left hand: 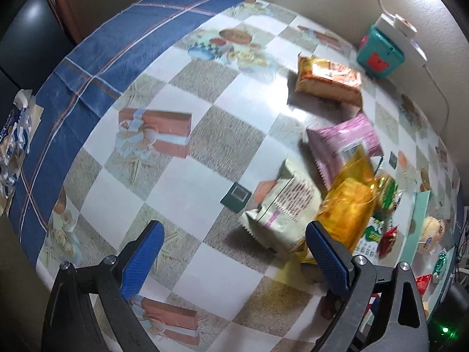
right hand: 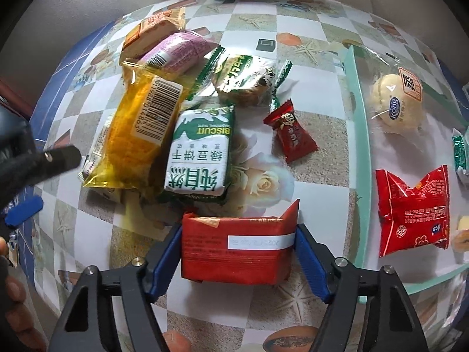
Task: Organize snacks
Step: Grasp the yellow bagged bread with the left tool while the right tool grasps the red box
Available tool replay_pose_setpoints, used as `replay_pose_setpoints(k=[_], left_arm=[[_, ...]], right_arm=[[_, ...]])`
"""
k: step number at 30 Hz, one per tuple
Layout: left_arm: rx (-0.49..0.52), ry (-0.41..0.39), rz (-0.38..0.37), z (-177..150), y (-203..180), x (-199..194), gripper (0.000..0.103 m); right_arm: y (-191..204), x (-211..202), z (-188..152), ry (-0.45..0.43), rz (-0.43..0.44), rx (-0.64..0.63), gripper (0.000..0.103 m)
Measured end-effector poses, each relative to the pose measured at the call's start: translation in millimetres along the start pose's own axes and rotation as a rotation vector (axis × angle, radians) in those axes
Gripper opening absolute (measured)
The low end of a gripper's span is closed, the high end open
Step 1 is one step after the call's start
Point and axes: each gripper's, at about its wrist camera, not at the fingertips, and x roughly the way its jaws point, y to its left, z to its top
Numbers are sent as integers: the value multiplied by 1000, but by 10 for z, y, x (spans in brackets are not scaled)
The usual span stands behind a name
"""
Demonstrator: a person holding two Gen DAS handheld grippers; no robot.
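Observation:
A red wrapped snack packet [right hand: 234,258] lies on the patterned tablecloth, and my right gripper [right hand: 239,231] is shut on it, blue pads against both its sides. Just beyond it sits a pile: a yellow cake packet [right hand: 140,135], a green-and-white biscuit pack [right hand: 199,152], a pink packet [right hand: 176,50], a green cookie pack [right hand: 243,79] and a small red candy [right hand: 293,132]. To the right, a teal-rimmed tray [right hand: 362,146] holds a round bun [right hand: 398,108] and a red packet [right hand: 413,211]. My left gripper [left hand: 234,228] hangs open over bare tablecloth, left of the pile's cream packet [left hand: 281,208].
A teal box [left hand: 379,55] and a white power strip [left hand: 401,32] stand by the wall at the back. An orange cake packet [left hand: 328,80] lies apart from the pile. Blue cloth [left hand: 102,58] covers the table's left edge, with a torn wrapper [left hand: 14,146] on it.

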Motion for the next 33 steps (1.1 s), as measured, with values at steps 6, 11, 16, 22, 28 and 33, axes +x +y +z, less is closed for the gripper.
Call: replay_pose_setpoints(k=[6,11,16,22,28,33], left_arm=[[44,-4,-8,16,-139,-54,97],[82,-14,-22,-75,-178,-90,97],[111,-16,-37,-79,-301,-90,97],[146,-30,-48,-88,-469,-87,97],[209,-49,-65,-153,-687,-63,95],[239,-49,-82,-201,-828,7,80]], right_arm=[[-112,6,-4,2,2,12,74],[-289,-27,13,2,10,42,72],[-462,-61,26,-1,15,63,71],[-512,-160,34,-21,34,67,70],[-578,-279,61,-49,41,71,70],[-717,-458,91,-64,57,107,70]])
